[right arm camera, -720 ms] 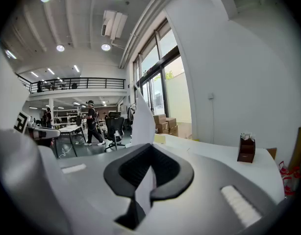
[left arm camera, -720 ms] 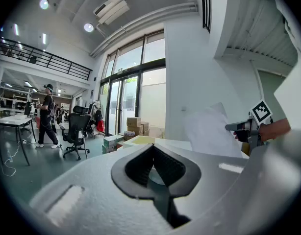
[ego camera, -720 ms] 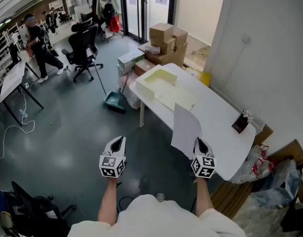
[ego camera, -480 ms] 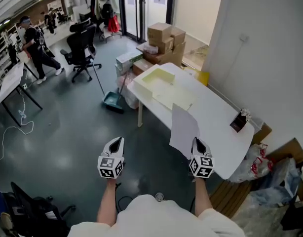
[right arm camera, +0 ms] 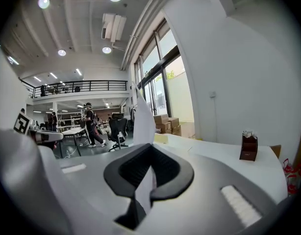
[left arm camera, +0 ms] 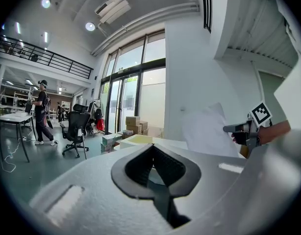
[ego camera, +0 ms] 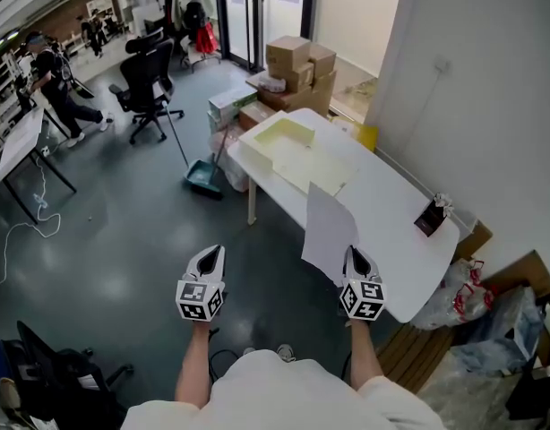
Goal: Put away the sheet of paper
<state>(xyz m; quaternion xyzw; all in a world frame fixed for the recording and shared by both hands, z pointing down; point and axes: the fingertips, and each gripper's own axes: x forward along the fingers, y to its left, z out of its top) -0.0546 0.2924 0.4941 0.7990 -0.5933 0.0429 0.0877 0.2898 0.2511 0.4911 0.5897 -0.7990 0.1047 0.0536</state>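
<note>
Head view: right gripper (ego camera: 354,256) clamps the sheet of paper (ego camera: 329,231) upright at the white table's (ego camera: 396,231) near edge; left gripper (ego camera: 210,260) sits left of the table, over grey floor (ego camera: 123,240). Left gripper view: jaws together, nothing between. Right gripper view: jaws closed on the paper, brown box (right arm camera: 247,147) on the table beyond.

Ahead right: counter (ego camera: 391,240), tray (ego camera: 288,141) at far end, small holder (ego camera: 431,215) near right edge. Behind counter: stacked boxes (ego camera: 297,61). On floor (ego camera: 123,231) left of counter: dustpan (ego camera: 201,179), office chair (ego camera: 150,83) beyond. Over near counter edge: sheet of paper (ego camera: 327,227), gripped in right tool (ego camera: 356,256); left tool (ego camera: 210,256) well apart to left.
</note>
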